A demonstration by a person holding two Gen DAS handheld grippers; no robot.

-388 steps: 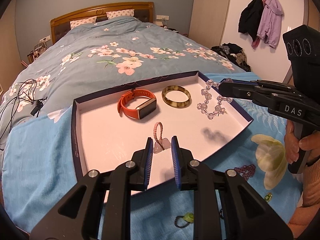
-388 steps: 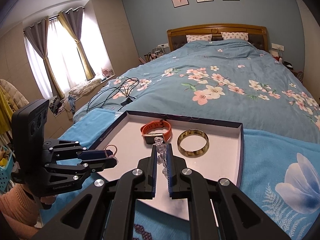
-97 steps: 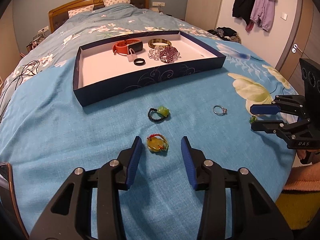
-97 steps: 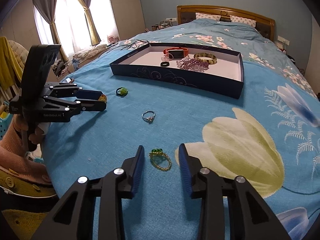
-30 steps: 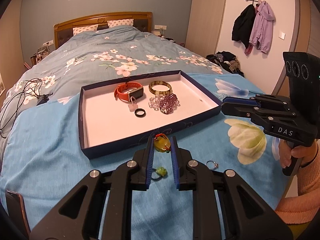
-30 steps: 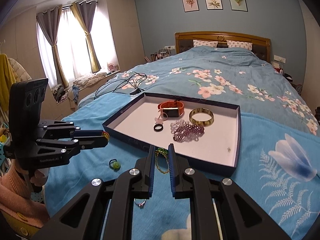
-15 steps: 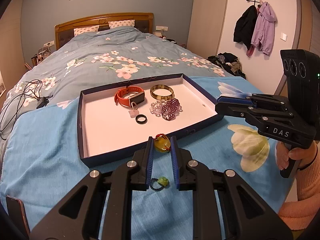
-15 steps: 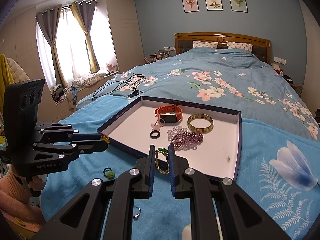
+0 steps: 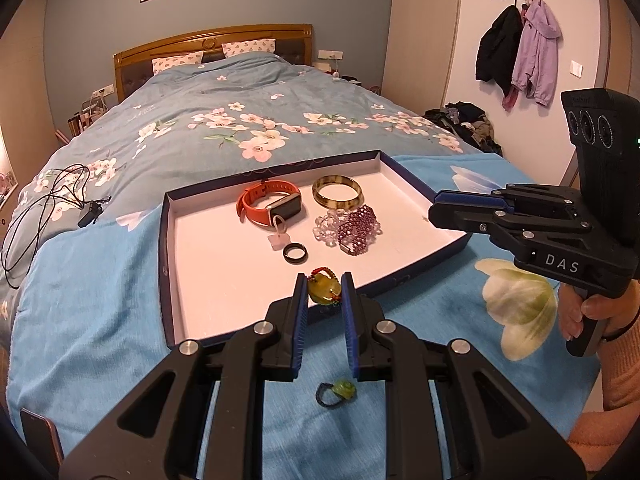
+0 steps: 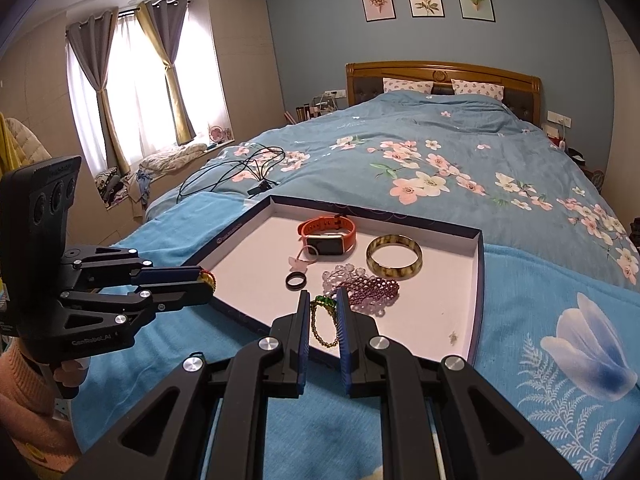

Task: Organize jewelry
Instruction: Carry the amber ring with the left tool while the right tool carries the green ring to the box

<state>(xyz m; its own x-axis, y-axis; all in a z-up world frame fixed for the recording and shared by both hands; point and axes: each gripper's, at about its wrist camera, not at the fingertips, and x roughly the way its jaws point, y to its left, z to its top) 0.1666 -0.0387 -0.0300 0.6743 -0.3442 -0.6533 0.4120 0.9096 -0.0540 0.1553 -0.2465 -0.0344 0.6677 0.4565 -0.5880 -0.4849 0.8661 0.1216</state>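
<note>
A dark blue tray (image 9: 162, 264) with a white floor lies on the bed and holds an orange watch (image 9: 269, 204), a brown bangle (image 9: 338, 191), clear and purple bead bracelets (image 9: 352, 229), a black ring (image 9: 295, 253) and a pink charm (image 9: 277, 240). My left gripper (image 9: 324, 282) is shut on a yellow stone bracelet with red beads (image 9: 324, 290), over the tray's near rim. My right gripper (image 10: 323, 300) is shut on a green-stone gold bead bracelet (image 10: 322, 322), over the tray's near edge (image 10: 240, 312). A green stone ring on a dark band (image 9: 336, 392) lies on the blanket.
The tray sits on a bright blue flowered blanket (image 9: 80, 304) at the foot of the bed. Black cables (image 9: 48, 196) lie on the duvet at the left. A phone edge (image 9: 38, 436) shows at the bottom left. Coats hang on the far wall (image 9: 516, 48).
Both grippers closed on bracelets from the blanket, lifted them and moved forward to the tray's near edge. In the last half second they moved slightly closer to the tray.
</note>
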